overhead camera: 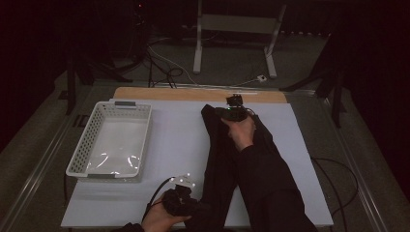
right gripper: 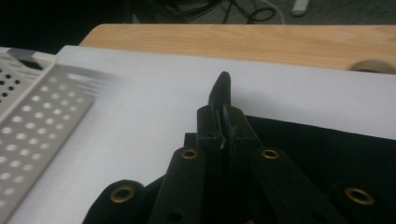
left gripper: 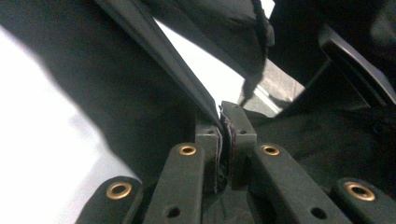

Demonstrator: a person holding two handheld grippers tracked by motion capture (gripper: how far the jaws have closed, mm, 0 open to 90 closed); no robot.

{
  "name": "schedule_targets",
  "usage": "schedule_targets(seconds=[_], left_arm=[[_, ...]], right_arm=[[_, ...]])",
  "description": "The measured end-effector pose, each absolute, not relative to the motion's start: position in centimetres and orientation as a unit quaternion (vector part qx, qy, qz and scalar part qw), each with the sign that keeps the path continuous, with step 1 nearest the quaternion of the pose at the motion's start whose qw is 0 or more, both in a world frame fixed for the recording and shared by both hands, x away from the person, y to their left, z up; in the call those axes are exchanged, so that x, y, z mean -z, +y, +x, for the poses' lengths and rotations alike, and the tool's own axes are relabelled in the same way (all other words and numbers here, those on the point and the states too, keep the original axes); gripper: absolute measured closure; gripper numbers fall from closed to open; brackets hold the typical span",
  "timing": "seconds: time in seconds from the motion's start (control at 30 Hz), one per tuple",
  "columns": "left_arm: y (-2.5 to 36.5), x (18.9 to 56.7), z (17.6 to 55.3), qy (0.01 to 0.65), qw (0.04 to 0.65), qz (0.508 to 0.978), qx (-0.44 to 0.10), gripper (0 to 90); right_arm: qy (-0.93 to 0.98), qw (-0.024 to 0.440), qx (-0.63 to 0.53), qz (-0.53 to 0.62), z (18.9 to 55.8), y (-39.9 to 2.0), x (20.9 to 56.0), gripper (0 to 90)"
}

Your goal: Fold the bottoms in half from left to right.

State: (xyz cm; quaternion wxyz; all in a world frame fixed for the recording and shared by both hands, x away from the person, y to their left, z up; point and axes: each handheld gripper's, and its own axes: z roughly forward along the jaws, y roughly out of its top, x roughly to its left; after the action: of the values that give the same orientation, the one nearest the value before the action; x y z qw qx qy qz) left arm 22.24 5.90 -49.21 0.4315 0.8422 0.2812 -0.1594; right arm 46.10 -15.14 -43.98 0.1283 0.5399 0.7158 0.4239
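In the high view, nearest the camera, the left gripper [overhead camera: 186, 203] sits in the person's left hand [overhead camera: 159, 218] at the near edge of the white table cover [overhead camera: 179, 140], on the near end of the black garment [overhead camera: 220, 159]. This garment lies as a long band over the cover, to the right of the white basket [overhead camera: 112, 140] and well apart from it. At the far end of the garment, the right gripper [overhead camera: 233, 112] is held in the right hand [overhead camera: 240, 131]; the dark sleeve [overhead camera: 270, 188] lies over the cloth.

In the left gripper view, the two jaws stand pressed together and pinch an edge of the black garment [left gripper: 116, 88], which rises from them to the upper left. The white cover [left gripper: 32, 140] shows at the left.

In the right gripper view, the jaws are also pressed together and pinch a fold of the black cloth [right gripper: 219, 91] that stands up between their tips. The basket [right gripper: 42, 121] is to the left, and the wooden table edge [right gripper: 243, 39] lies beyond the cover.
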Motion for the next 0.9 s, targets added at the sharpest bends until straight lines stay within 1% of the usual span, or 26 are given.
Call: schedule_targets(seconds=[0.17, 0.27, 0.43, 0.73, 0.9], left_arm=[[3.1, 48.5, 22.2, 0.25, 0.46, 0.833, 0.18, 87.3], [1.6, 48.3, 22.2, 0.239, 0.463, 0.832, 0.189, 87.4], [-1.0, 48.0, 22.9, 0.223, 0.46, 0.839, 0.186, 87.3], [-4.7, 48.5, 24.5, 0.213, 0.448, 0.848, 0.186, 87.4], [-6.1, 49.1, 25.0, 0.213, 0.441, 0.851, 0.191, 87.1]], right_arm=[[0.708, 0.138, -0.415, 0.555, 46.1, -18.7, 44.1, 87.1], [0.704, 0.138, -0.407, 0.566, 46.3, -20.5, 44.5, 87.1], [0.698, 0.143, -0.393, 0.581, 46.6, -23.0, 45.2, 86.9], [0.687, 0.152, -0.348, 0.62, 46.7, -27.4, 47.8, 86.4], [0.693, 0.162, -0.318, 0.626, 46.5, -28.9, 48.6, 86.0]])
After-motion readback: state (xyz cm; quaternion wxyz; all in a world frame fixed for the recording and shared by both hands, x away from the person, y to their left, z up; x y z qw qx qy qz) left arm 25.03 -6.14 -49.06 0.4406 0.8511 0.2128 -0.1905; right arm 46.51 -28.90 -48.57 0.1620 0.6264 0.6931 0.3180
